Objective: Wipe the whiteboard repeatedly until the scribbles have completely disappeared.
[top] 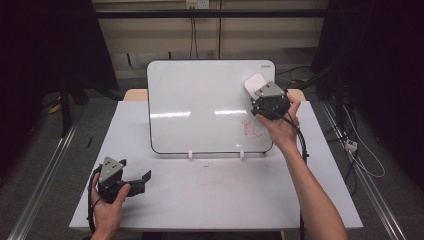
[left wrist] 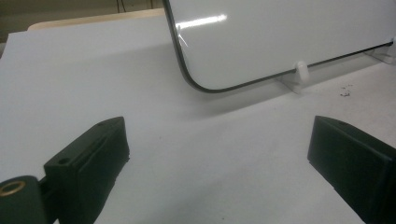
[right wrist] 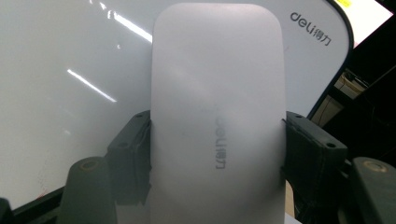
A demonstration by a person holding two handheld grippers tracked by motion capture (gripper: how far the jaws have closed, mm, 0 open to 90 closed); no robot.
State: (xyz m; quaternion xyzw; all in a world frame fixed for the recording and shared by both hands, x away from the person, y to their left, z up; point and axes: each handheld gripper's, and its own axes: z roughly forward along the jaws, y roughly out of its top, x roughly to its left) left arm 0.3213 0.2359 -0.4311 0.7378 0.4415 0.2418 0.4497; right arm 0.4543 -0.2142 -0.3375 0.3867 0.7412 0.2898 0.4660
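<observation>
A whiteboard (top: 200,105) leans upright on two white feet at the back of the white table (top: 210,195). Red scribbles (top: 251,128) mark its lower right area. My right gripper (top: 261,93) is raised against the board's upper right, above the red marks, shut on a white eraser (top: 254,83) with a grey deli logo (right wrist: 219,93); its jaws press the eraser's two sides. My left gripper (top: 145,178) rests low over the table's front left, open, with nothing between its jaws (left wrist: 219,154). The board's lower corner (left wrist: 261,42) lies ahead of it.
One of the board's white feet (left wrist: 299,74) stands ahead of the left gripper, with small dark specks (left wrist: 345,91) on the table beyond it. Cables (top: 357,150) trail on the floor at the right. Dark curtains flank the table.
</observation>
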